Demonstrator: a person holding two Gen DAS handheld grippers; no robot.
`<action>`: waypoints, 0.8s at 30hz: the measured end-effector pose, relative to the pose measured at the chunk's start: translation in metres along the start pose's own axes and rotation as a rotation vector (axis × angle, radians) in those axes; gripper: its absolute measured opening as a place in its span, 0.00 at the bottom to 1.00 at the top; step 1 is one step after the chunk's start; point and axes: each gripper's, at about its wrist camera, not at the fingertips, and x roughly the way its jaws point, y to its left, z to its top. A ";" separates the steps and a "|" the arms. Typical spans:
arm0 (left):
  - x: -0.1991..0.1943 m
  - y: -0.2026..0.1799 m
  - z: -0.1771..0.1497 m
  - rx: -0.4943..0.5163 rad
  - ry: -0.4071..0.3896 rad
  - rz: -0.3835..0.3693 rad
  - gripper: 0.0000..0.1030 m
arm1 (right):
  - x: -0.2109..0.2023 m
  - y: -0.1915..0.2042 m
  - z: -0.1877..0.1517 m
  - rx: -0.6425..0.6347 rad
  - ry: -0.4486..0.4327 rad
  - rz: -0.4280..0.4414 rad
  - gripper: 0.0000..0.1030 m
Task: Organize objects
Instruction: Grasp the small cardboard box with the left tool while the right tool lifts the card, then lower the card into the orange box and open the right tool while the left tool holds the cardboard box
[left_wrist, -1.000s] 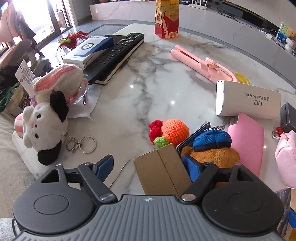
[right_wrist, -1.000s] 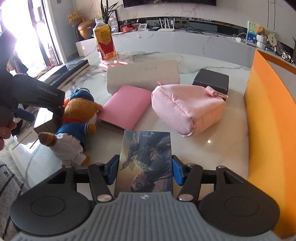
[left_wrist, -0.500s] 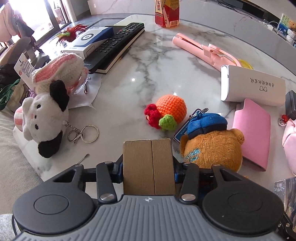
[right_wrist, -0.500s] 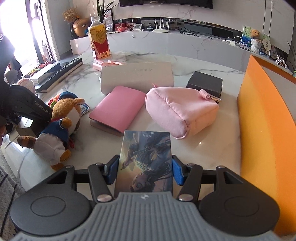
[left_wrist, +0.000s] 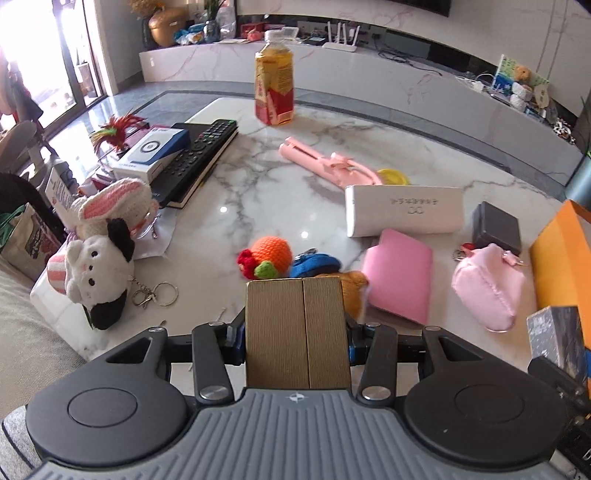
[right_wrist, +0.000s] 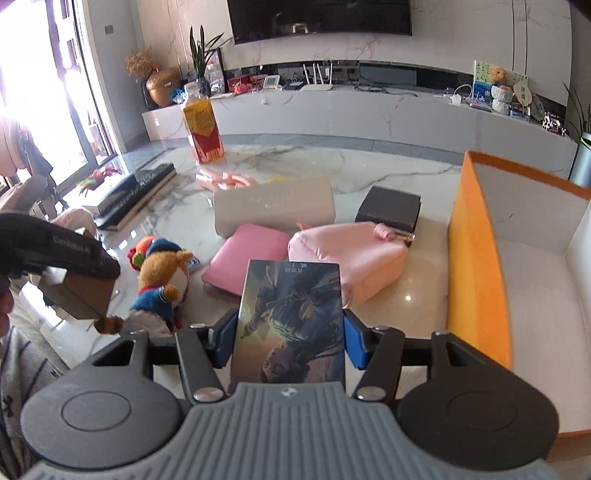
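Nearest, the left hand-held gripper (left_wrist: 296, 334) is clamped on a brown cardboard box (left_wrist: 297, 332), held clear above the desk (left_wrist: 258, 199). Likewise the right hand-held gripper (right_wrist: 289, 341) grips a box with dark illustrated artwork (right_wrist: 290, 321), also off the surface. Just to its right stands the open orange box (right_wrist: 476, 258), its white inside bare as far as can be seen, and probably the place both boxes are meant for.

So the sorting looks barely begun. Beyond the grippers a plush bear in a blue cap (right_wrist: 162, 277), a crocheted orange (left_wrist: 271, 251), a pink pouch (right_wrist: 347, 258) and a pink case (left_wrist: 400, 273) lie loose together. Farther out sit a white box (left_wrist: 404, 214), a small black box (right_wrist: 389, 206) and a remote (left_wrist: 201, 155), with a drink bottle (left_wrist: 275, 88) at the far edge.
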 end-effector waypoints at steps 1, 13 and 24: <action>-0.005 -0.007 0.000 0.015 -0.005 -0.015 0.51 | -0.011 -0.004 0.006 0.003 -0.019 -0.005 0.58; -0.036 -0.124 -0.015 0.248 -0.056 -0.208 0.51 | -0.064 -0.104 0.032 0.108 -0.028 -0.234 0.58; -0.019 -0.171 -0.021 0.340 -0.038 -0.192 0.51 | 0.012 -0.179 0.007 0.219 0.243 -0.148 0.58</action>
